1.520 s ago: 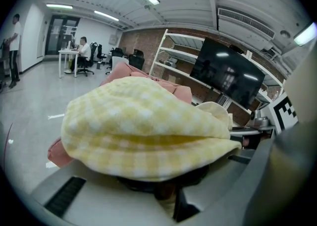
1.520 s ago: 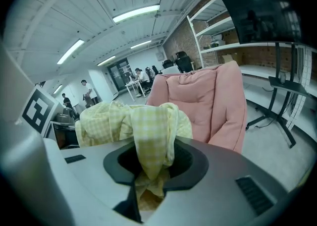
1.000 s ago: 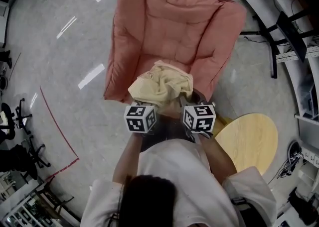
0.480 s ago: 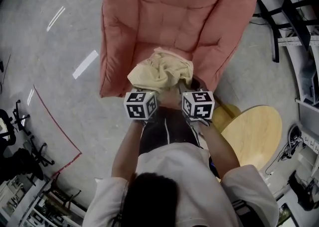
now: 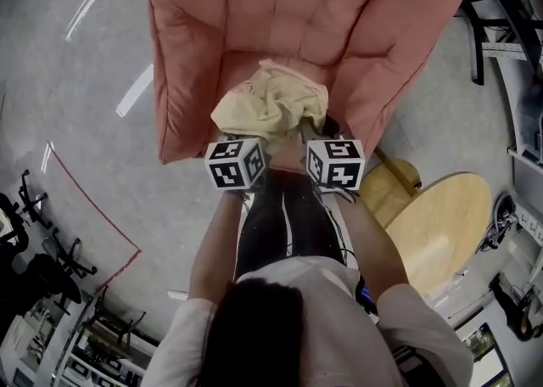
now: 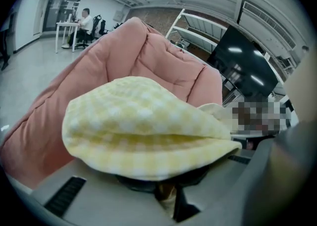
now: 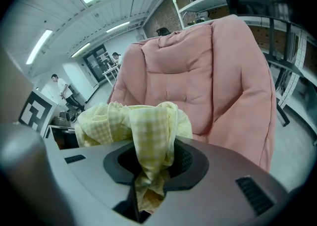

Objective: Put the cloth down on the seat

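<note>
One yellow checked cloth (image 5: 270, 105) sat bunched over the front of the one pink armchair (image 5: 339, 29), at 12 o'clock from two tongs, the left gripper (image 6: 167, 199) and right gripper (image 7: 143, 193), each clenched on it, with one round table (image 5: 441, 228) at 4 o'clock.

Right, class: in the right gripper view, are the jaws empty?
No, the right gripper pinches a fold of the yellow checked cloth between its jaws.

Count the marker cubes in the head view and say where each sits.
2. One cube rides the left gripper, the other the right gripper, side by side at the near edge of the pink seat, with the yellow cloth beyond them. None looks hidden.
</note>
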A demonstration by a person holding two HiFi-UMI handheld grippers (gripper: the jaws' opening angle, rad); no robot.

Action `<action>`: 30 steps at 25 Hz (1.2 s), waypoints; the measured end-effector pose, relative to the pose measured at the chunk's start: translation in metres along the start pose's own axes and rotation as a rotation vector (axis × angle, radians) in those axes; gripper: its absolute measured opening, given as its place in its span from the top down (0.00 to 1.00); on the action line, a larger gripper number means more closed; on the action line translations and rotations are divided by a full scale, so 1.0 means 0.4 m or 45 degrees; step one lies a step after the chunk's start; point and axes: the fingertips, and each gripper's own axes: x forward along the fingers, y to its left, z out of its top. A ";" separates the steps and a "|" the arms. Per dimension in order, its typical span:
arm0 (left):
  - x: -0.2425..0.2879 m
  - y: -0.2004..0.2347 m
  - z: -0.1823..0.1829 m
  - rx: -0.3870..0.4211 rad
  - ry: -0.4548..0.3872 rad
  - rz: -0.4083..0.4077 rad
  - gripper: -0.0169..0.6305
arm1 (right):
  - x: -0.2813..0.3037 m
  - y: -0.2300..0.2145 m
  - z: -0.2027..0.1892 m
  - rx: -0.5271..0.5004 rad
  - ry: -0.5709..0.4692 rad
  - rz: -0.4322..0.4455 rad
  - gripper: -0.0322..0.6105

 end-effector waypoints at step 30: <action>0.286 0.204 -0.156 -0.021 0.101 0.008 0.88 | 0.324 -0.107 -0.186 0.038 0.129 -0.035 0.77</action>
